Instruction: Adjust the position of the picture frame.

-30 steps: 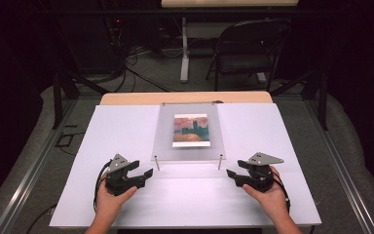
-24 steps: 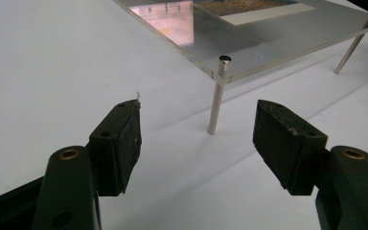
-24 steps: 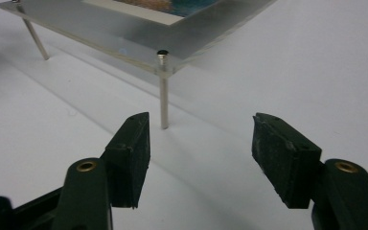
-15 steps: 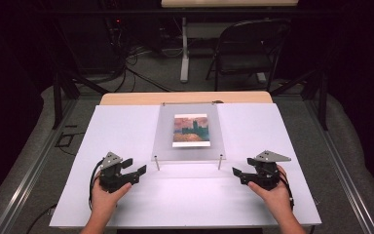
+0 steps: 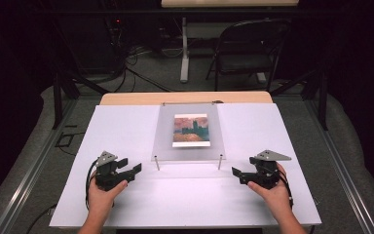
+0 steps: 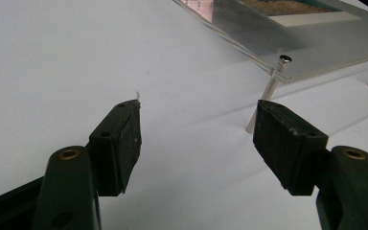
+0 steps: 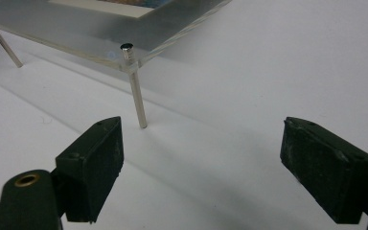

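Acrylic picture frame (image 5: pixel 189 132), a clear plate with a printed picture (image 5: pixel 191 130) sandwiched in it, is seen at the centre of the high view, propped on slim metal standoff legs above a white table (image 5: pixel 126 122). Both of its near legs are planted on the table, one at lower left of the plate (image 5: pixel 157 163) and one at lower right (image 5: pixel 220 162). The left gripper (image 5: pixel 129 168) is held at lower left of the frame, jaws spread wide with nothing between them; in the left gripper view the near leg (image 6: pixel 268 91) is seen just beyond the right-hand pad (image 6: pixel 287 143), not touched. The right gripper (image 5: pixel 238 174) is held at lower right, and its jaws have just been opening; they stand apart and empty, with the other near leg (image 7: pixel 136 88) seen ahead of the left-hand pad (image 7: pixel 93 167) in the right gripper view. The plate is judged stiff and fairly light, but smooth and slippery on its faces, easily scratched, and liable to chip at a corner if knocked. The legs are judged thin and apt to bend or unscrew under side load. A hold is best taken on the plate's near edge or its near corners, one gripper at each, with pads closed across the thickness of the acrylic, so that the frame is lifted level rather than levered by a leg.
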A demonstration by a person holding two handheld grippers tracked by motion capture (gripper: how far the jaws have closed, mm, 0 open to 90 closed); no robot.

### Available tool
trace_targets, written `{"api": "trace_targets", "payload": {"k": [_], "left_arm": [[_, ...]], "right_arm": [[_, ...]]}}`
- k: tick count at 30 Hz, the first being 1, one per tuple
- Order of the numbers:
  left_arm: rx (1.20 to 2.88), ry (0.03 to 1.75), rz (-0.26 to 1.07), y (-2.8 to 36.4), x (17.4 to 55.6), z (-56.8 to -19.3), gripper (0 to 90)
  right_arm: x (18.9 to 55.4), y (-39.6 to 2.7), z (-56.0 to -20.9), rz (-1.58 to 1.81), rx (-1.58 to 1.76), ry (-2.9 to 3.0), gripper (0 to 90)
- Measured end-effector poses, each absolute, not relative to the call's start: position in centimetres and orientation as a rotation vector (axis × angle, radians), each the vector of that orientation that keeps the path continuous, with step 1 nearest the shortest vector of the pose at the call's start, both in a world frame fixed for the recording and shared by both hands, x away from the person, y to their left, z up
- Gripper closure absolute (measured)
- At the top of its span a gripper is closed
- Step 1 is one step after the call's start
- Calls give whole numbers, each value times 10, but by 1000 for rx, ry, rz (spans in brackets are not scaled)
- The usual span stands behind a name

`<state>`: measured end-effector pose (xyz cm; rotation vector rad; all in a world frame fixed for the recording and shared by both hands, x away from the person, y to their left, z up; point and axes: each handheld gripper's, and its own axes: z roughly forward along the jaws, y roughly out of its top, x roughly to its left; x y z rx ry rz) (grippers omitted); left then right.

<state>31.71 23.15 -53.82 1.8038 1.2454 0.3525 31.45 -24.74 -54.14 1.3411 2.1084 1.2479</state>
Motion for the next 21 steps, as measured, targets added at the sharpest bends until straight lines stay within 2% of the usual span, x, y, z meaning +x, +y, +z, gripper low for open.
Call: {"api": "trace_targets", "payload": {"k": [7,9,14,17,21], "left_arm": [[1806,1257,290,229,328,-531,343],[1800,1249,309,229,329,-529,343],[1822,1240,378,226,337,-518,342],[1817,1281,345,226,344,-511,359],[1800,1289,341,227,356,-504,331]], "right_arm": [[320,-242,-534,1202,1338,2102,142],[321,-242,-532,1207,1323,2103,144],[327,-242,-524,1218,1291,2094,217],[333,-243,-520,1240,1309,2090,278],[345,-240,-517,1187,1330,2122,287]]}}
